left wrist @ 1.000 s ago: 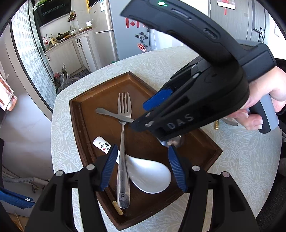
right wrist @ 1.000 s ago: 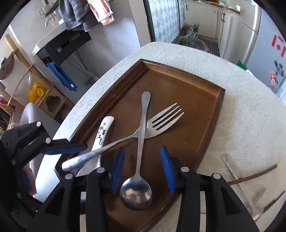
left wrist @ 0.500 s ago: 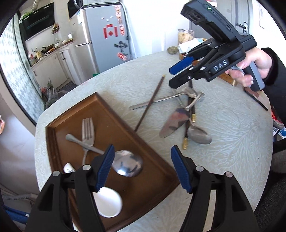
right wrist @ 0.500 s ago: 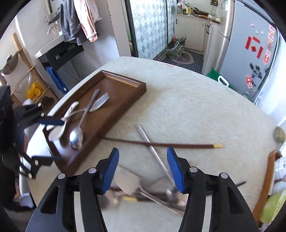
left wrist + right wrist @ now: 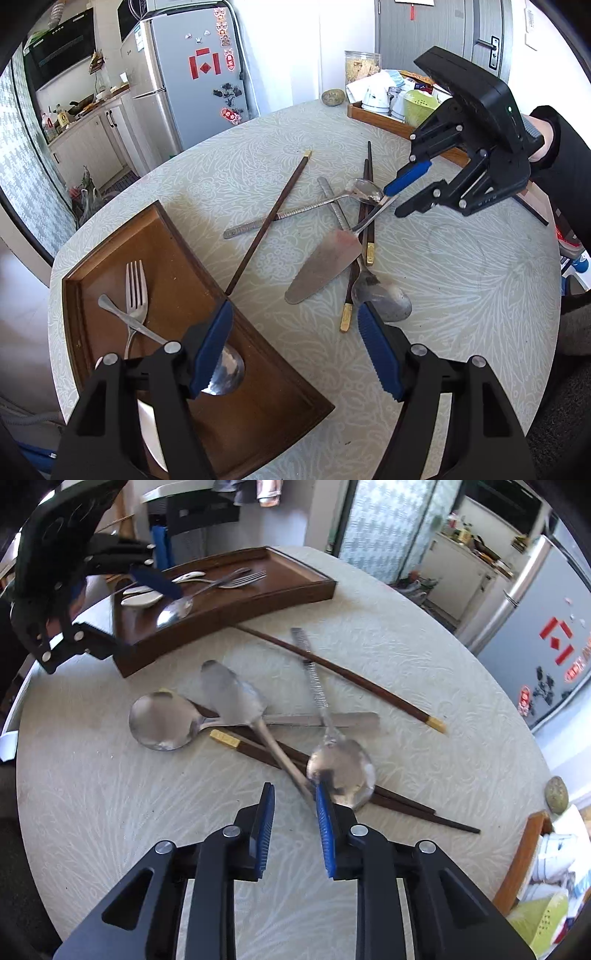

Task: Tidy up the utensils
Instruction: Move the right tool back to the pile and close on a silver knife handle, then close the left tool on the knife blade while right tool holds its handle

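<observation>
A brown wooden tray (image 5: 177, 258) (image 5: 258, 594) holds a fork (image 5: 136, 291), a metal spoon (image 5: 227, 369) and a white ceramic spoon (image 5: 142, 599). On the table lies a pile of utensils: a cake server (image 5: 325, 262) (image 5: 232, 698), spoons (image 5: 382, 302) (image 5: 341, 771), a ridged-handled spoon (image 5: 364, 190) and dark chopsticks (image 5: 269, 223) (image 5: 340, 672). My right gripper (image 5: 293, 830) (image 5: 402, 192) is open, low over the cake server's handle end beside a spoon bowl. My left gripper (image 5: 295, 350) (image 5: 110, 605) is open and empty over the tray's near edge.
A second wooden tray (image 5: 384, 120) with cups and a green strainer stands at the table's far side, beside a jar and a stone (image 5: 332, 97). A fridge (image 5: 192, 74) and kitchen cabinets stand beyond the round table.
My right gripper has left the tray, where a spoon now lies, and moved across to the utensil pile, dropping low. My left gripper has pulled back and turned toward the table.
</observation>
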Demonstrator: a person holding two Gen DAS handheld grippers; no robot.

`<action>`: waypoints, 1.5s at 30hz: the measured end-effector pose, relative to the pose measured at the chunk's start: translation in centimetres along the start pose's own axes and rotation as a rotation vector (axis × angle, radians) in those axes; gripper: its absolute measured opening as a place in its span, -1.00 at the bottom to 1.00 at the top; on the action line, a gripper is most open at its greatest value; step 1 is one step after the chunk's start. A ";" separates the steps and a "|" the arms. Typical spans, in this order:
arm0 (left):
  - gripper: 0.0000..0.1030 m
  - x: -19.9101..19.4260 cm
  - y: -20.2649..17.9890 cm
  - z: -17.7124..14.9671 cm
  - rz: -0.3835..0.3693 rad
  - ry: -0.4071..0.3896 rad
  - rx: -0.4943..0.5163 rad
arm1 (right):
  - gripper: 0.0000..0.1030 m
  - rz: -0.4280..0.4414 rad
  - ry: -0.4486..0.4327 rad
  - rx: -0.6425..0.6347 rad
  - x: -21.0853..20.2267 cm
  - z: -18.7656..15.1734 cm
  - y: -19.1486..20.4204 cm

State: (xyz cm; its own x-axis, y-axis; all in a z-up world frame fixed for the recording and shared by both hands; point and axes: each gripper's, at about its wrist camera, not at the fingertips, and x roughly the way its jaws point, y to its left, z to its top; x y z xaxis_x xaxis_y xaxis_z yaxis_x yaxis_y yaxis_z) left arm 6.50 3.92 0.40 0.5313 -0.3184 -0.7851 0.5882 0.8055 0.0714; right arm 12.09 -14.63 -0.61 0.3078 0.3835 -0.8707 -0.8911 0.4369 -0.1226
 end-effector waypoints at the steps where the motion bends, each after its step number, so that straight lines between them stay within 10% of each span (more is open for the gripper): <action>1: 0.42 0.2 -0.1 0.1 -0.002 0.003 0.002 | -0.55 -0.003 -0.002 -0.013 0.3 0.2 0.1; 27: 0.44 2.2 -1.0 2.0 -0.063 0.003 0.053 | -0.51 0.053 0.036 -0.183 1.5 1.0 0.2; 36: 0.46 3.2 -1.8 3.4 -0.075 0.009 0.111 | -0.97 0.053 0.022 -0.189 1.4 1.4 -0.7; 45: 0.46 5.3 -1.1 4.6 -0.065 0.031 0.129 | -1.00 0.094 -0.008 -0.202 0.6 0.7 -0.9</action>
State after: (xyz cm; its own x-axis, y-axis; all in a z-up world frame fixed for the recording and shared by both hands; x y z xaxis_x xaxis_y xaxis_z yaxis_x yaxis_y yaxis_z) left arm 11.51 -0.96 -0.98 0.4717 -0.3504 -0.8092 0.6954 0.7121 0.0969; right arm 13.33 -14.21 -0.68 0.2225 0.4219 -0.8789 -0.9644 0.2272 -0.1350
